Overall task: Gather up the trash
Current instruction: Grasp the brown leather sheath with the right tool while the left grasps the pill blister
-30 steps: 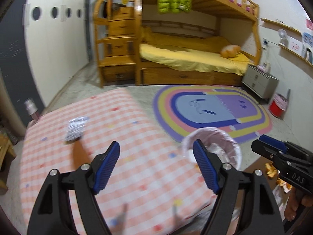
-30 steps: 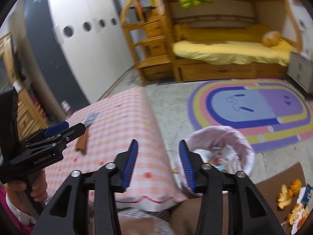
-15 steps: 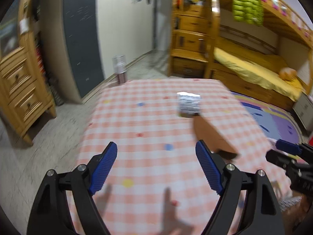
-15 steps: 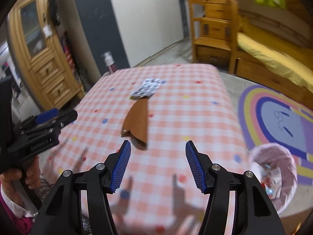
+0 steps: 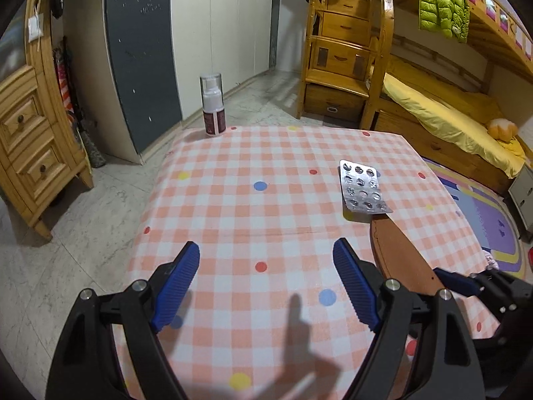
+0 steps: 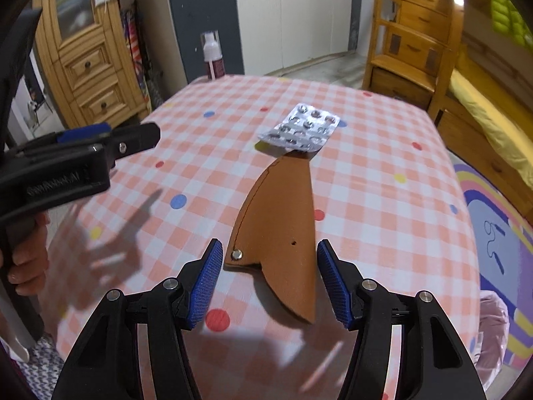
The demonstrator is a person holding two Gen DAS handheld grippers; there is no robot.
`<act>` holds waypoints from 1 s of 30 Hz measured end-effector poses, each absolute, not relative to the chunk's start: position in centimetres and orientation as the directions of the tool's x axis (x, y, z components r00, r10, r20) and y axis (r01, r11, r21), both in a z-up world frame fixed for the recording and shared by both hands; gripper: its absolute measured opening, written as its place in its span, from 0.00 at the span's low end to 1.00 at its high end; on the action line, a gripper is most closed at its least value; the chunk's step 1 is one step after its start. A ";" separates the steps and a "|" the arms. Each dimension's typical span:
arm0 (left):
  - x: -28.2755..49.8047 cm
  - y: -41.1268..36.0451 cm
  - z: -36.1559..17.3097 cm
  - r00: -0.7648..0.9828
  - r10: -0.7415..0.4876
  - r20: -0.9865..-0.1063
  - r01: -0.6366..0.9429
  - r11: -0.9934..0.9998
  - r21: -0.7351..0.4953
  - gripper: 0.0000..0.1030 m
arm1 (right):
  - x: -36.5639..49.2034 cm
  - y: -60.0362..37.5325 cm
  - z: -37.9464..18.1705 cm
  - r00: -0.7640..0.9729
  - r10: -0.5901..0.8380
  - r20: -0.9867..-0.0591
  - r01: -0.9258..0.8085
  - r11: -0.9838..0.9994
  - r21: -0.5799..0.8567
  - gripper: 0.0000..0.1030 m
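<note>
Silver foil blister pack with emptied pockets [image 6: 301,128] lies flat toward the far right of the desk [image 5: 266,220], which wears a pink-and-white checked cloth with coloured dots. Its near edge overlaps the pointed tip of a brown leather sheath, stitched and riveted [image 6: 281,230], which runs from the pack back toward the near edge. Right tongs [image 6: 268,283], blue-padded, hang just over the sheath's wide end, one pad on each side; jaws opening, pads clear of the leather, nothing gripped. Left tongs [image 5: 266,286] hover wide apart over bare cloth to the left of the sheath, empty. White spray bottle with dark label and clear cap [image 5: 212,105] stands at the far left corner. Pink-lined waste bin [image 6: 489,330] on the floor beside the desk's right edge, partly cut off. Wooden bunk bed with yellow bedding [image 5: 443,113] beyond.
</note>
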State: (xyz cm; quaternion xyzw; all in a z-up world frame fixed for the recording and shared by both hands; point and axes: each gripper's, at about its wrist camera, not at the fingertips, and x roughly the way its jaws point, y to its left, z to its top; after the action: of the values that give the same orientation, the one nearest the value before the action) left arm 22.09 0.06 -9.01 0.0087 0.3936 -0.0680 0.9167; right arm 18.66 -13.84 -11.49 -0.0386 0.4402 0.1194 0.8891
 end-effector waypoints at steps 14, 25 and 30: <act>20.6 0.9 -8.6 0.720 -0.074 -0.690 0.083 0.996 -0.020 0.91 | 13.2 -14.7 -7.5 0.722 0.110 -0.683 -0.211 0.975 -0.065 0.53; 22.1 -7.0 -10.5 0.661 -0.150 -0.736 0.237 0.971 0.015 0.91 | 18.4 -21.1 -7.1 0.735 0.024 -0.678 -0.028 1.000 0.004 0.53; 24.4 -9.6 -11.9 0.612 -0.148 -0.777 0.256 0.967 0.017 0.82 | 19.0 -23.5 -6.6 0.754 -0.034 -0.656 0.050 0.999 0.006 0.53</act>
State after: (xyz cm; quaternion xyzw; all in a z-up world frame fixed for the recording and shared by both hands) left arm 24.35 -9.65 -11.91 0.0631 0.4257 -0.1129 0.8956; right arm 19.00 -23.53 -6.65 0.0118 0.3498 -0.0225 0.9365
